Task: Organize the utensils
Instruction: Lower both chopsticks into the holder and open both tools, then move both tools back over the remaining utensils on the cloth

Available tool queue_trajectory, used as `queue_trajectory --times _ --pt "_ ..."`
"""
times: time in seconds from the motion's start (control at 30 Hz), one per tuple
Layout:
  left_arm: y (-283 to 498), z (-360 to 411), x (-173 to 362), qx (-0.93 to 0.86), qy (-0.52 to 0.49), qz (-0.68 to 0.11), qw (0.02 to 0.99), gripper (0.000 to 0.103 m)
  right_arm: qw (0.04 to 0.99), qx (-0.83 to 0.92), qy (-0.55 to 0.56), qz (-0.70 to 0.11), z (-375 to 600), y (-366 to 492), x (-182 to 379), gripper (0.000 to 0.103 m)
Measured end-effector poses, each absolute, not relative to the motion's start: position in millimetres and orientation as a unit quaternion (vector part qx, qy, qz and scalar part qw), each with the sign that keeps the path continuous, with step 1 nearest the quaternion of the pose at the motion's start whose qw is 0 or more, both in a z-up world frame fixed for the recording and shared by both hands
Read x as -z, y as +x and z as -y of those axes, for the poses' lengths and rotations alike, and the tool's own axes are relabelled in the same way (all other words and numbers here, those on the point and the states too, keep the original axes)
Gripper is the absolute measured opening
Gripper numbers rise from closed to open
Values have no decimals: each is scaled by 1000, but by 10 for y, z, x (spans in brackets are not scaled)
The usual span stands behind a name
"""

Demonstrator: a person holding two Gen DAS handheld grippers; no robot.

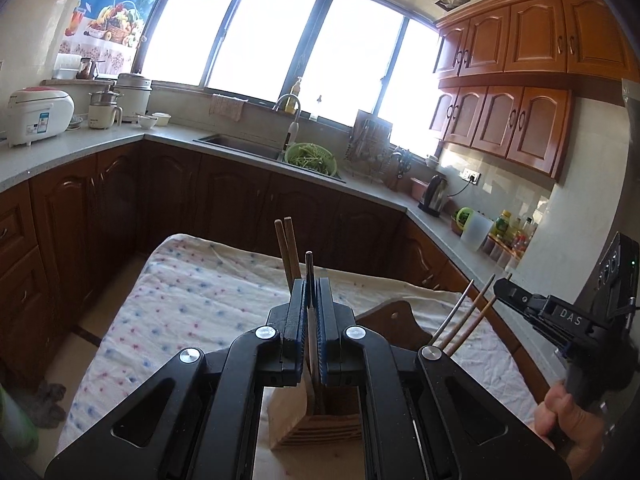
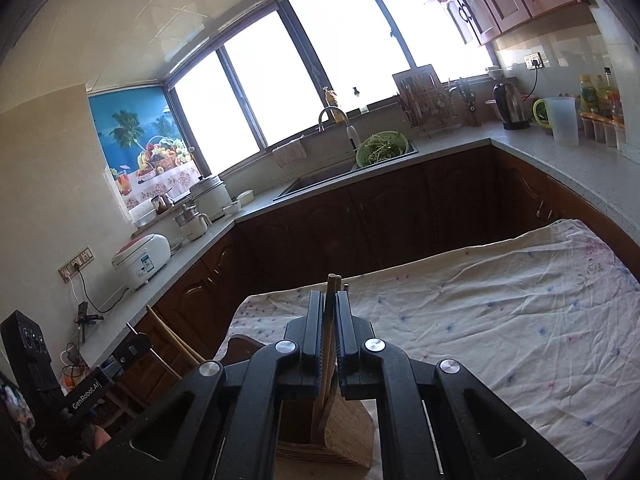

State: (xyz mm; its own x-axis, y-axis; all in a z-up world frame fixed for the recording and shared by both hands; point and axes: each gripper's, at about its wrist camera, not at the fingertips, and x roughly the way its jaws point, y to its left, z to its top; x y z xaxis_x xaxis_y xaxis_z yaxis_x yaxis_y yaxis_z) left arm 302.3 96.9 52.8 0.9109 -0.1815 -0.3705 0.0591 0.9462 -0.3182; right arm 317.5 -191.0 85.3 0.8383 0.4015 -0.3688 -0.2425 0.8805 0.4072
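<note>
Left wrist view: looks forward and slightly down along its gripper's fingers, close over the wooden holder (image 1: pixel 316 420) on the cloth-covered table (image 1: pixel 180 304), facing the window (image 1: pixel 280 36).
Right wrist view: same close, downward look, tilted, facing the sink (image 2: pixel 320 180).
Shared: holder (image 2: pixel 344 432), table, sink (image 1: pixel 240 146), counter, window.

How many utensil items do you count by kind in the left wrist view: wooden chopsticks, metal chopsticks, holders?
wooden chopsticks: 4
metal chopsticks: 2
wooden holder: 1
Total: 7
</note>
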Motion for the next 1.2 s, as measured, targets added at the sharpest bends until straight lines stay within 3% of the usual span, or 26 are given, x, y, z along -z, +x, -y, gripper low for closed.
queue_trajectory --times 0.47,0.57,0.6,0.63,0.67,0.7,0.9,0.97,1.2 --pt "3065 -982 -534 54 -151 -215 963 5 939 -172 172 -243 1882 3229 -835 7" --pt "3074 -990 -528 53 -151 -227 961 7 938 -181 171 -242 1881 3230 -856 16" --pt "3063 -991 -531 52 -150 -227 961 9 938 -184 169 -240 1882 3216 -869 33" --pt "3048 -989 -538 51 -149 -228 961 11 939 -187 169 -234 1890 3192 -880 45" --pt "3030 -993 -544 48 -148 -228 961 18 939 -190 170 -228 1899 3160 -896 65" --pt "3016 -1006 -553 46 -148 -226 962 30 940 -193 173 -221 1914 3126 -912 74" --pt "2827 -987 -609 30 -144 -223 964 78 940 -195 187 -207 2031 2967 -943 87" --pt "2745 -968 -624 26 -141 -224 964 84 940 -194 190 -208 2080 2894 -937 93" --pt "2435 -877 -574 42 -141 -235 961 87 941 -187 179 -217 2253 2524 -838 100"
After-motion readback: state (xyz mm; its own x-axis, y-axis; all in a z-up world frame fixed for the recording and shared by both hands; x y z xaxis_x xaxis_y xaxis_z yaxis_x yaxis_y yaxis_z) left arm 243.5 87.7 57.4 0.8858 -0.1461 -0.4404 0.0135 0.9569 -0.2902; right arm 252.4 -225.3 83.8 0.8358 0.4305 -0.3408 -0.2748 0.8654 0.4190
